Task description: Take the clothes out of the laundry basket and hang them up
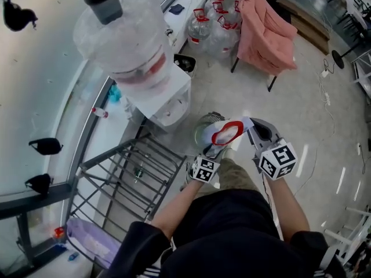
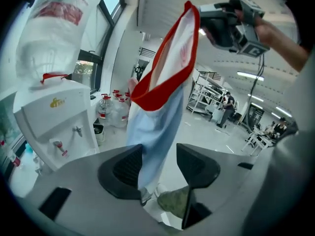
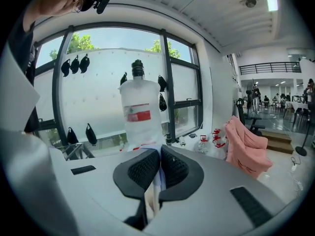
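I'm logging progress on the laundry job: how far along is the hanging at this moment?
Done: a pale blue top with a red collar is lifted up in front of the person. In hand: the right gripper is shut on its edge; the left gripper is open, the cloth hanging loose between its jaws. Left: the drying rack shows only bare bars, so hanging is not yet done.

L gripper (image 2: 160, 167) jaws apart; R gripper (image 3: 158, 168) clamped.

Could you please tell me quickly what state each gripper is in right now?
Left gripper: open; the red-trimmed light-blue garment hangs loose between its jaws.
Right gripper: closed on the same garment's upper edge.
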Motion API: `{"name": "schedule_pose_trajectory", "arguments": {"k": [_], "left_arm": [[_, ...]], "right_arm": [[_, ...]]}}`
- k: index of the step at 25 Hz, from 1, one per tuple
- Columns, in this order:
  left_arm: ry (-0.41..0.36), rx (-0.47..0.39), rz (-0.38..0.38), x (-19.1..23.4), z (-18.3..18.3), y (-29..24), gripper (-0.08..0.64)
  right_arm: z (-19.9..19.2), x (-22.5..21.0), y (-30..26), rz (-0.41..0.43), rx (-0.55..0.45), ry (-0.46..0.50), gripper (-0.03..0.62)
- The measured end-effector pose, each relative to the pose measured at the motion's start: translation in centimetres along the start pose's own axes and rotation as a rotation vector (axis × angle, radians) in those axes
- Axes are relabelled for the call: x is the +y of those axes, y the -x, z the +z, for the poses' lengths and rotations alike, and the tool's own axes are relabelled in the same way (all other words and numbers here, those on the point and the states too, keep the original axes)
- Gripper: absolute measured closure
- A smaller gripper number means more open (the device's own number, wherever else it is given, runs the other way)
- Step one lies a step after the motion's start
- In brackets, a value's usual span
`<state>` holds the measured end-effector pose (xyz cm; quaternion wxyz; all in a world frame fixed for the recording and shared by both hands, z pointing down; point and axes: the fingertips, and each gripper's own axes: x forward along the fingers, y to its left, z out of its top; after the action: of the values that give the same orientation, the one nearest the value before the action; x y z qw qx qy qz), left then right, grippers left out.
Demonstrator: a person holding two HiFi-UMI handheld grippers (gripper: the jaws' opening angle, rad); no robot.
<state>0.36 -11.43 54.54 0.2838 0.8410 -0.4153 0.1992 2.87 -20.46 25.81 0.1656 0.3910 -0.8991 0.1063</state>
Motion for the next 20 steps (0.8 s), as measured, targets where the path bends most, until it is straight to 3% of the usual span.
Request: {"name": "schedule_pose_trajectory", "arguments": {"k": [5,8,12,14,20], "left_arm": [[0.02,0.014,0.044,1.6,-0.7,-1.6,0.36],[0.038,0.018,0.073,2.5,-1.3,-1.7,0.43],[0.162,-0.034,0.08,4.4,-1.2,0.1,0.539],[0.192,-0.063,0.088,5.2,-0.9,2.1,0.546],[0.154,-0.147,0.125,5.9,1.2,8.6,0.549]], "right_arm": [[0.7,0.8,0.9,-0.006,-0.018,0.008,0.59],[1.1,1.2,1.8,-0.011,-0.024,0.02,0.591],[0.7,0.3,3.2,-0.04,-0.028,-0.006,0.591],[0.3,-0.3,4.1,-0.054,-0.033,-0.026,0.591],[0.3,-2.2,6.0,-0.023,-0.071,-0.041,0.591]]}}
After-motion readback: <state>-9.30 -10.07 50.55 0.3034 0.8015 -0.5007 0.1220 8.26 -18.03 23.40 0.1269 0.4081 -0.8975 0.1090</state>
